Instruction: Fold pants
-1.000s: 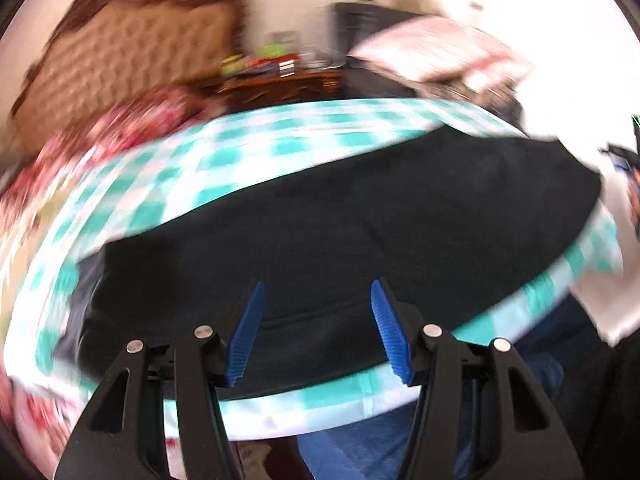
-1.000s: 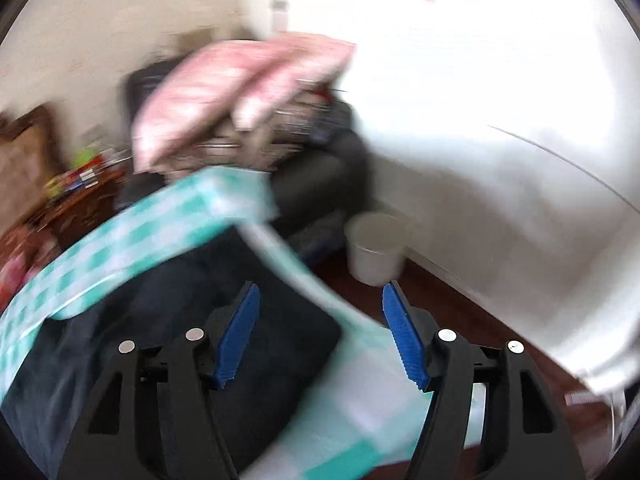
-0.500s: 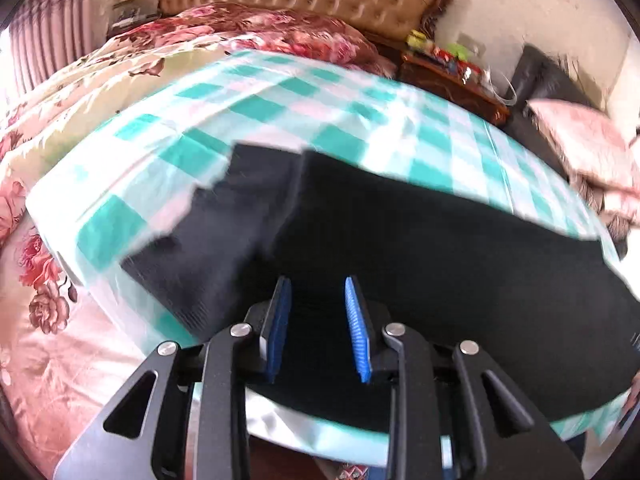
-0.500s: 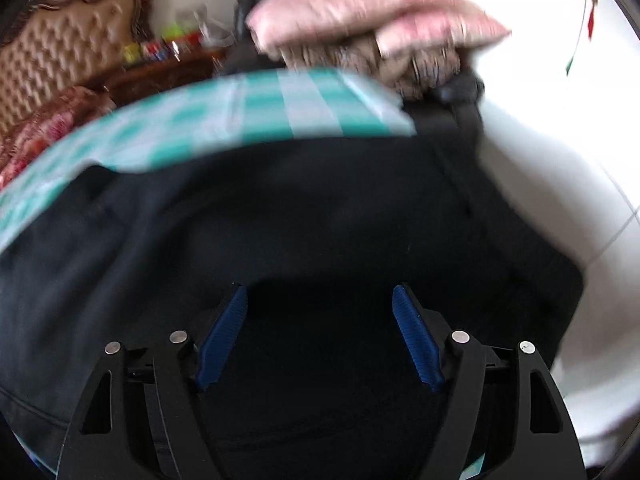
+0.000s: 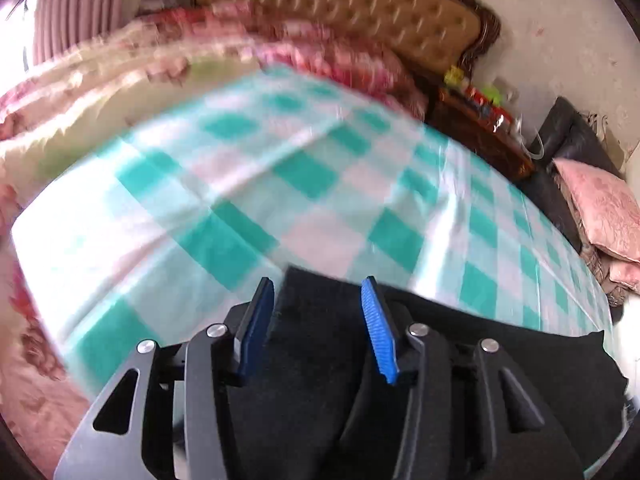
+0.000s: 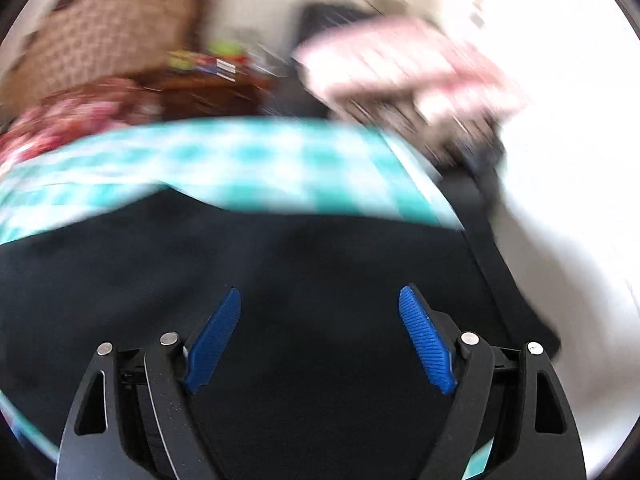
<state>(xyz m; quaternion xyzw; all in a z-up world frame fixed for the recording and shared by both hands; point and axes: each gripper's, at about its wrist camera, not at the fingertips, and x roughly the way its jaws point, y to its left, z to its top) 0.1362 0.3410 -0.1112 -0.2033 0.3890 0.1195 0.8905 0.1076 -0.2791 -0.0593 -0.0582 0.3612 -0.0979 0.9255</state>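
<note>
Black pants (image 5: 520, 360) lie flat on a teal and white checked sheet (image 5: 312, 184) over the bed. In the left wrist view my left gripper (image 5: 318, 292) is open, its blue pads on either side of one corner of the pants, just above the cloth. In the right wrist view the pants (image 6: 280, 264) fill the lower half, and my right gripper (image 6: 320, 300) is wide open and empty just above them. Both views are blurred by motion.
A tufted headboard (image 5: 340, 12) and a red floral quilt (image 5: 320, 52) lie beyond the sheet. A wooden nightstand (image 5: 480, 128) with small items, a dark chair (image 5: 568, 136) and pink pillows (image 5: 600, 208) stand at the right. The bed's near edge is under the grippers.
My left gripper has opened wider and moved to the corner of the pants. My right gripper stays open over the pants, and its view has swung slightly.
</note>
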